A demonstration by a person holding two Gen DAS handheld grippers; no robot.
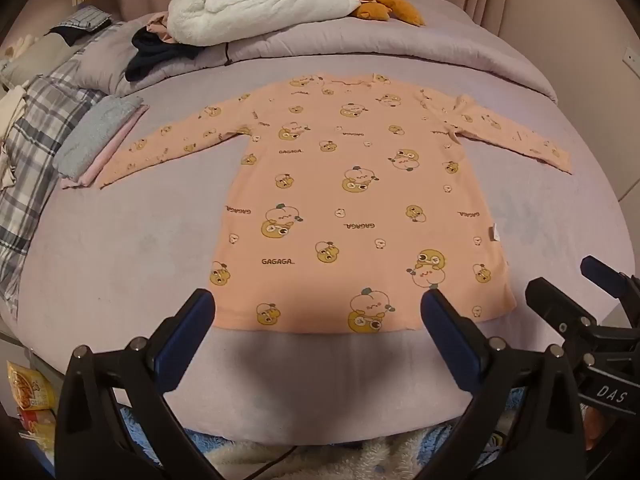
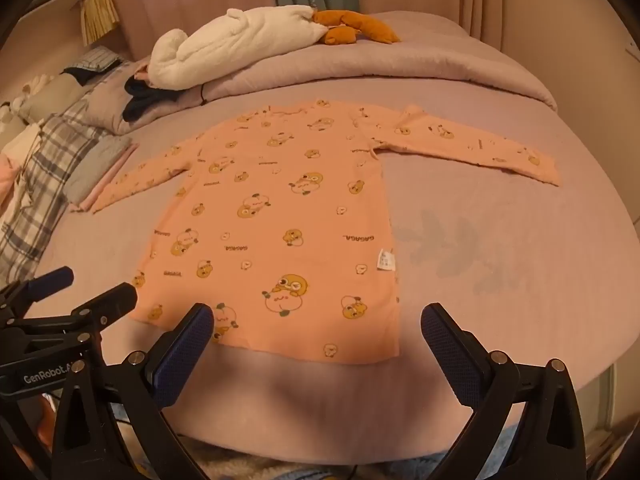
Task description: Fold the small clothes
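a lavender bed sheet [image 1: 120,248] covers the bed. nearest, the left gripper [image 1: 318,308] and right gripper [image 2: 316,322] hover with jaws spread, empty, "genrobot" on one. beyond lies a peach long-sleeved top [image 1: 352,200] printed "gagaga", flat, hem nearest, neckline far, sleeves outstretched. farthest, a fluffy white plush goose [image 1: 248,4].

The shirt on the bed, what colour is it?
Peach-orange shirt with yellow cartoon ducks; clearest in the left wrist view.
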